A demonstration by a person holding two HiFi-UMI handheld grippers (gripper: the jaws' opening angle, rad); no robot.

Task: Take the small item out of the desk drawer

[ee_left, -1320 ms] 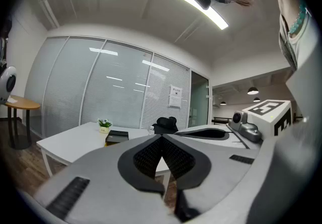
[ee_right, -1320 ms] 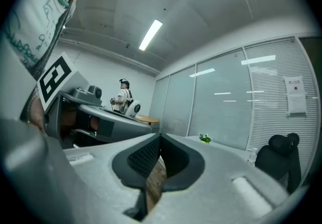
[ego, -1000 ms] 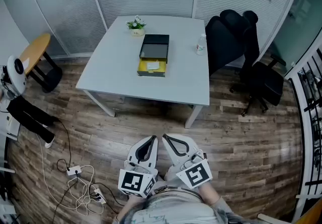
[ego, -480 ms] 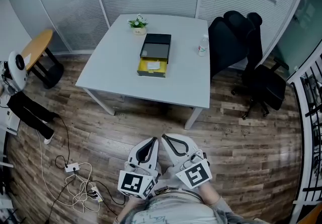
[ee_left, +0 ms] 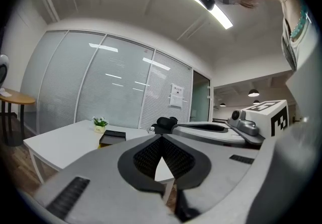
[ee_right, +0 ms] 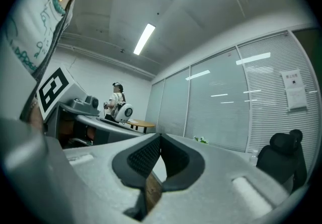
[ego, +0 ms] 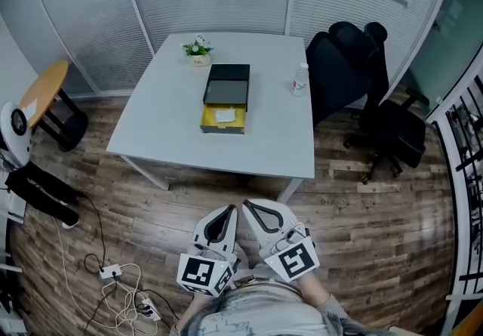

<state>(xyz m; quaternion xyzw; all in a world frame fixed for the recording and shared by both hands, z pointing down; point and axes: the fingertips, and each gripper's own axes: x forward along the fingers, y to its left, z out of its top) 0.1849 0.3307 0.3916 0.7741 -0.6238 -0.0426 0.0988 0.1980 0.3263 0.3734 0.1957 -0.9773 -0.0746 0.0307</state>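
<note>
A small black drawer unit (ego: 227, 85) sits on the white table (ego: 166, 123), its yellow drawer (ego: 223, 121) pulled out toward me. A small white item (ego: 225, 115) lies in the drawer. Both grippers hover over the wood floor, well short of the table's near edge. The left gripper (ego: 226, 211) and the right gripper (ego: 247, 208) are side by side, both shut and empty. In the left gripper view the left gripper (ee_left: 162, 136) has its tips together, with the drawer unit (ee_left: 112, 137) far ahead. The right gripper view shows the right gripper (ee_right: 160, 135) closed on nothing.
A potted plant (ego: 198, 48) and a clear bottle (ego: 299, 79) stand on the table. Black office chairs (ego: 362, 78) are at its right side. A round wooden side table (ego: 45, 93) is at left. Cables and a power strip (ego: 113, 275) lie on the floor. A person (ee_right: 117, 102) stands far off.
The whole scene has slid down and a little left in the head view, so the table is nearer. Both grippers stay shut and side by side.
</note>
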